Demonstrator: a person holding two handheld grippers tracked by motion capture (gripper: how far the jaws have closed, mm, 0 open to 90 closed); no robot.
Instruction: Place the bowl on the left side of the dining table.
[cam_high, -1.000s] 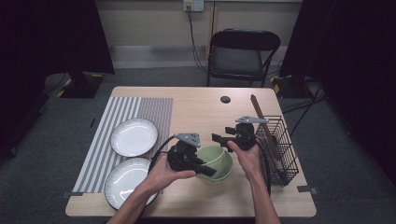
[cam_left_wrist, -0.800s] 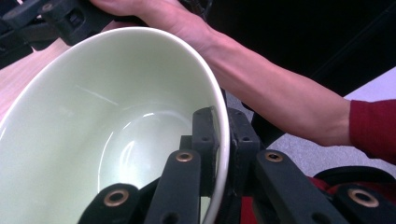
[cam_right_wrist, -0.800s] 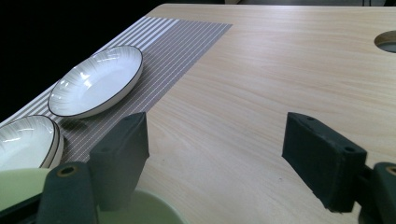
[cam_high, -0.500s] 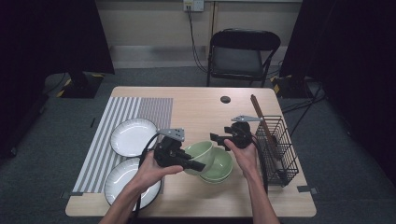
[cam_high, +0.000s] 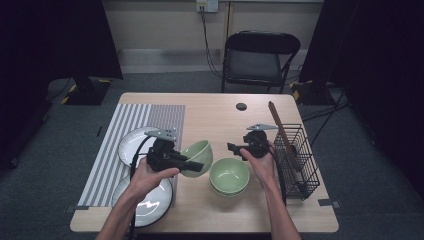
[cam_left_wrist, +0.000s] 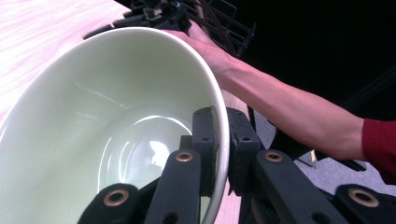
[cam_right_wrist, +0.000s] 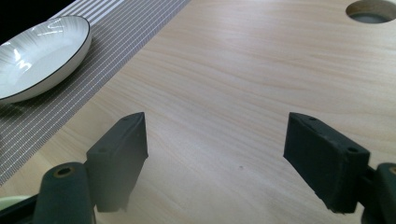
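Note:
My left gripper (cam_high: 196, 165) is shut on the rim of a pale green bowl (cam_high: 198, 156), which hangs tilted above the table, left of a stack of green bowls (cam_high: 229, 176). In the left gripper view the held bowl (cam_left_wrist: 107, 121) is close up, its rim pinched by my left gripper (cam_left_wrist: 223, 154). My right gripper (cam_high: 233, 148) stands open just behind the stack, with nothing between its fingers (cam_right_wrist: 120, 154). The right gripper (cam_right_wrist: 215, 161) looks over bare wood toward a white plate (cam_right_wrist: 37, 53).
Two white plates (cam_high: 134, 144) (cam_high: 145, 200) lie on a striped mat (cam_high: 130, 125) at the left. A black wire rack (cam_high: 302, 160) with a brown stick stands at the right edge. A cable hole (cam_high: 241, 106) is at the back. A chair (cam_high: 260, 60) stands beyond the table.
My left gripper has lifted one green bowl off the stack and carried it left, toward the plates. The right gripper has stayed behind the stack, open.

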